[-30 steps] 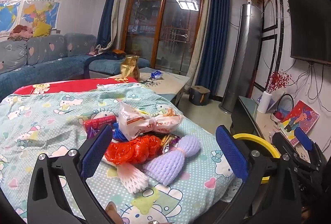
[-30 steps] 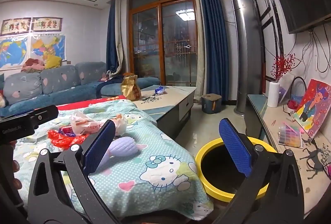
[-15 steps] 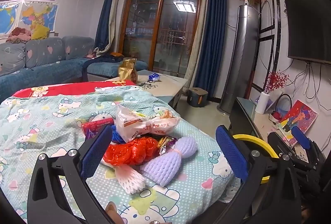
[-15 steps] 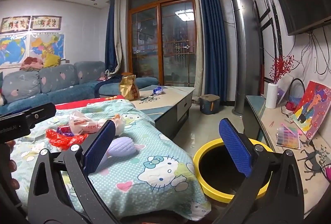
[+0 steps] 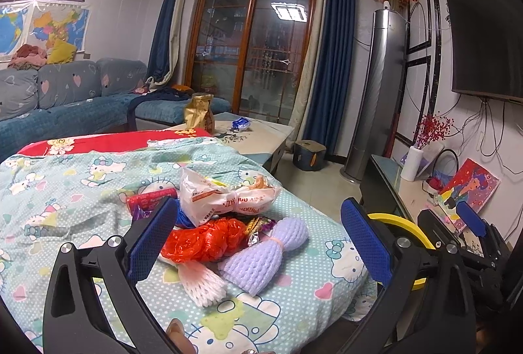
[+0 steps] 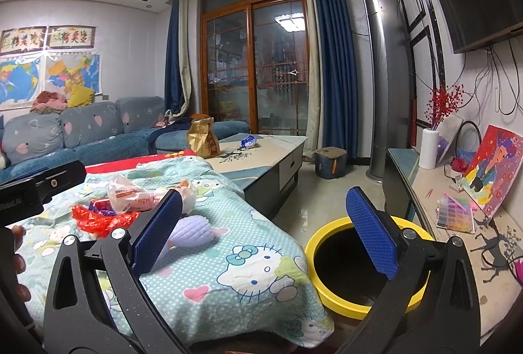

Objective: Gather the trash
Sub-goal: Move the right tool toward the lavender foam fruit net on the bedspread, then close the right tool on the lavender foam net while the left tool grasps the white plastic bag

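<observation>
Evidently both tongs, left (image 5: 258,239) and right (image 6: 261,228), gape empty, since the trash pile (image 5: 225,216) awaits beside the yellow-rimmed bin (image 6: 330,234).

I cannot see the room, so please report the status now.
Left gripper open, empty. Right gripper open, empty. Trash pile untouched on cartoon-cat cloth. Yellow-rimmed bin clear.

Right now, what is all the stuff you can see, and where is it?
Foam net sleeve: 1, purple, on the cloth nearest the bin.
Foam net: 1, white, front of the pile.
Mesh bag: 1, red-orange, middle.
Plastic bag: 1, white, behind.
Wrapper: 1, red, far left.
Bin: 1, yellow rim, on the floor.
Cloth: 1, cartoon cats.
Left gripper: open.
Right gripper: open.
</observation>
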`<action>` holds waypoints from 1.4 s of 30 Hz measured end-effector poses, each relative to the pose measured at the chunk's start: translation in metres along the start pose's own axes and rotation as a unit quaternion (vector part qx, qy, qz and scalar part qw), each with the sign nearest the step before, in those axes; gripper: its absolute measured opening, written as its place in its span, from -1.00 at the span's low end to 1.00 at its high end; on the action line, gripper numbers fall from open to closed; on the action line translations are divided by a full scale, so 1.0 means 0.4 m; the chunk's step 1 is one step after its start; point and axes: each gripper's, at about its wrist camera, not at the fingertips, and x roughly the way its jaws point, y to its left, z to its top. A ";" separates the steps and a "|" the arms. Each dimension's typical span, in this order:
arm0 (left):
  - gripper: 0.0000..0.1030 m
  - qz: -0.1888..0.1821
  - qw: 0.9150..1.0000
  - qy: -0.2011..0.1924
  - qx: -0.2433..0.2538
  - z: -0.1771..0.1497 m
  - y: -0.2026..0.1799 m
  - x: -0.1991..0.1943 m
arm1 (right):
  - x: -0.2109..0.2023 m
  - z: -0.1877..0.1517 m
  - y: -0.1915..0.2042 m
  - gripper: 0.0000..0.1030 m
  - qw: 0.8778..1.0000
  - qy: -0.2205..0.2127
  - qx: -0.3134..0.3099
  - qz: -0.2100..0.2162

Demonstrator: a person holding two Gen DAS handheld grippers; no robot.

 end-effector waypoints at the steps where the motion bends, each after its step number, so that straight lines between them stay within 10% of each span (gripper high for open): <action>1: 0.88 0.000 1.000 0.000 0.000 -0.001 0.001 0.000 | 0.000 0.003 -0.007 0.80 1.000 0.001 0.001 0.000; 27: 0.88 -0.009 1.000 0.016 -0.008 0.014 0.006 0.062 | 0.050 -0.004 -0.010 0.80 0.999 0.048 0.008 0.012; 42: 0.88 0.064 0.997 0.021 -0.049 0.101 0.149 0.175 | 0.160 0.030 0.066 0.80 0.992 0.103 0.011 0.070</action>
